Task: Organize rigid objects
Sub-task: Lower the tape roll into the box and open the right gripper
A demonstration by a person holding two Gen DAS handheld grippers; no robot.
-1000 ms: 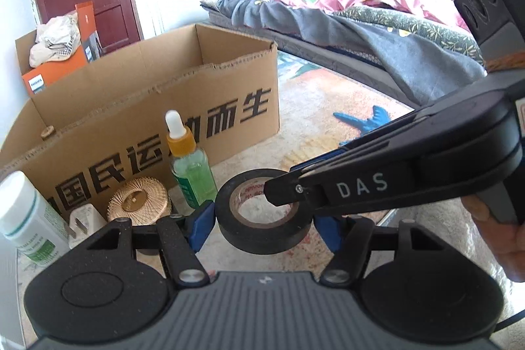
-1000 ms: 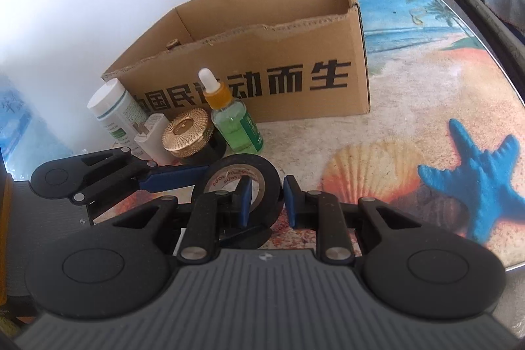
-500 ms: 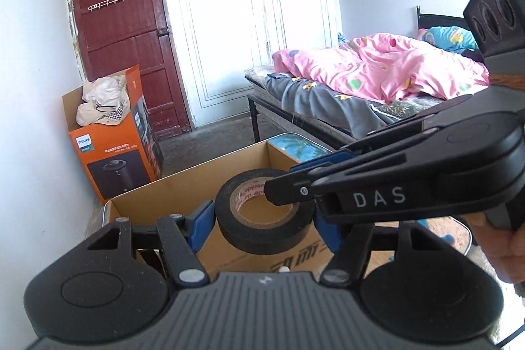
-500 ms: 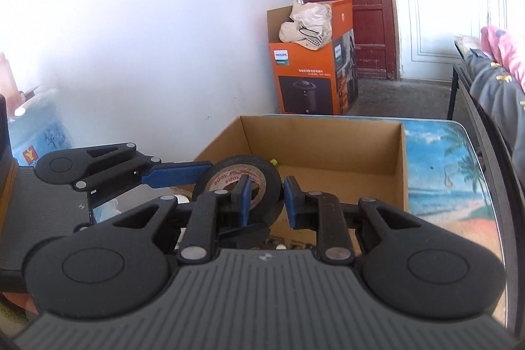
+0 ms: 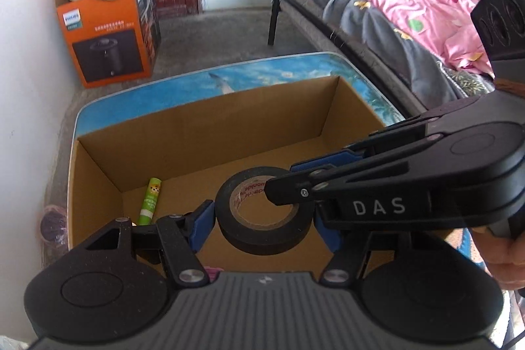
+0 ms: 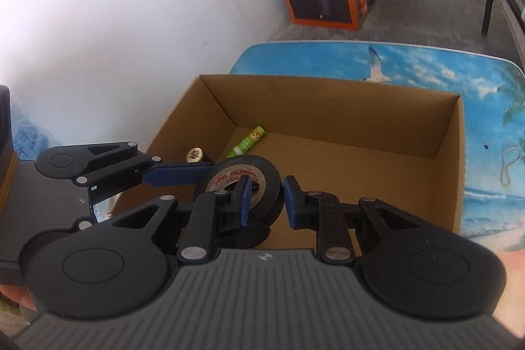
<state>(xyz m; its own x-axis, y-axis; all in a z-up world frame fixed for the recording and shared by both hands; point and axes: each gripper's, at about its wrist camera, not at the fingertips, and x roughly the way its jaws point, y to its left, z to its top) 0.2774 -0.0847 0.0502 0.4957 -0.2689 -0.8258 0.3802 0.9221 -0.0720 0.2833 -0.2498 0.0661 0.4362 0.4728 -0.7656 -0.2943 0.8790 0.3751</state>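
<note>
Hanging over the open cardboard box [image 5: 210, 133], a roll of black tape [image 5: 262, 215] is gripped by both grippers at once. The left gripper [image 5: 265, 223] spans the roll's full width, one blue pad pressed on each outer side of it. The right gripper [image 6: 265, 197] comes in from the side and pinches the roll's wall: one blue finger [image 6: 244, 199] sits inside the cardboard core, the other on the outer face, and the jaws stand nearly together on that thin band. In the left wrist view the roll lies nearly flat with its hole facing up; in the right wrist view it shows tilted, its red-printed core turned towards the lens.

Down on the box floor, close to the far corner by the wall, lies a small green tube [image 5: 150, 200], pointing along the box's short side. A small round gold-topped piece [image 6: 194, 154] shows at the box's near-left inner wall in the right wrist view, partly behind the left gripper's arm. The box stands on a table [image 6: 485, 107] printed with a beach and sky scene. Beyond the box, against the white wall, an orange carton [image 5: 108, 38] with cloth stuffed into its open top stands on the concrete floor. To the right of the box runs a bed [image 5: 387, 18] with pink and grey bedding. A hand [image 5: 505, 261] shows at the right gripper's handle.
</note>
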